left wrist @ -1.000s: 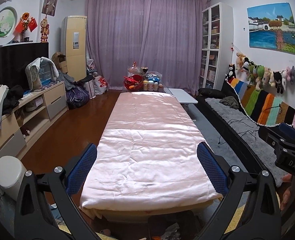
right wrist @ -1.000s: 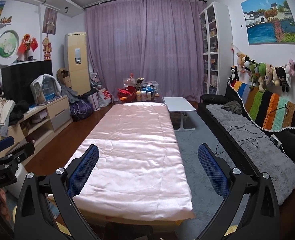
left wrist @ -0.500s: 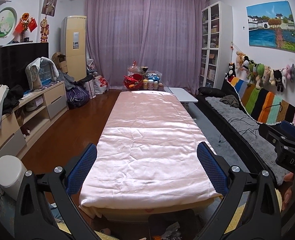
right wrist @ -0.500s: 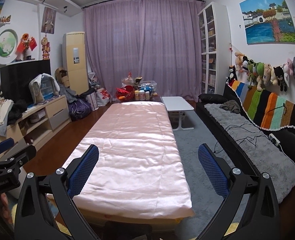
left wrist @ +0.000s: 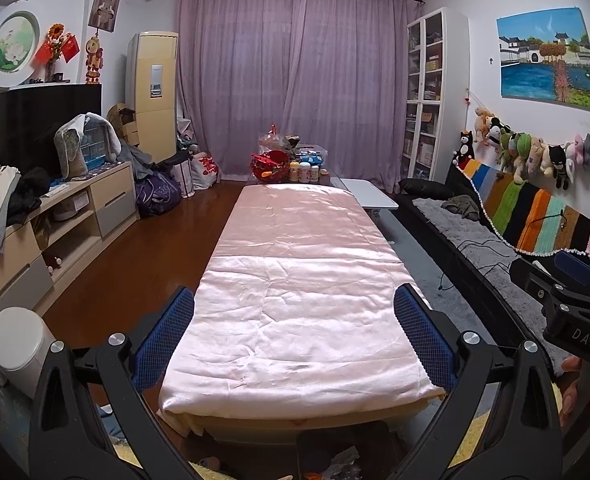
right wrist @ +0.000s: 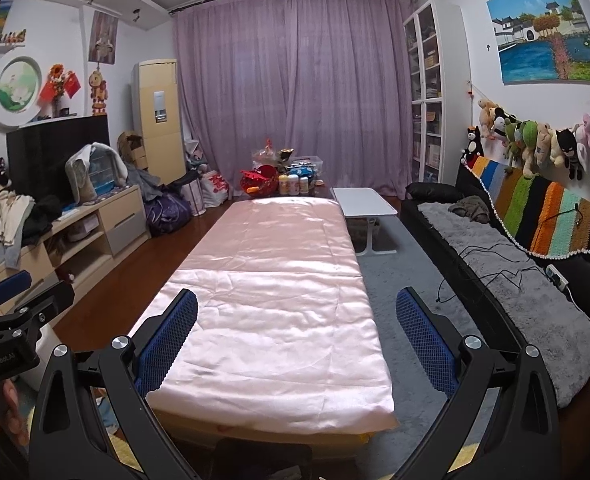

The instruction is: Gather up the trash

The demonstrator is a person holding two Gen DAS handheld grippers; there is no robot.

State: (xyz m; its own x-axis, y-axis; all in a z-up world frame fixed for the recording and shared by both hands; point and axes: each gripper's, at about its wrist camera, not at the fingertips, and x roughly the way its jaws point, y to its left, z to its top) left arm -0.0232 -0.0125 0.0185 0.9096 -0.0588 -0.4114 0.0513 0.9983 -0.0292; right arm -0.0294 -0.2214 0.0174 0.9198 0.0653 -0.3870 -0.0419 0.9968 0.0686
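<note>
A long low table (left wrist: 295, 408) stands draped in a smooth pink satin cloth (left wrist: 299, 300); at its far end sit a red basket (left wrist: 271, 164) and small bottles (left wrist: 303, 172).

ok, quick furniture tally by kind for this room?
Pink-covered platform: 1
White low table: 1
Sofa: 1
Bookcase: 1
TV console: 1
Total: 5
</note>
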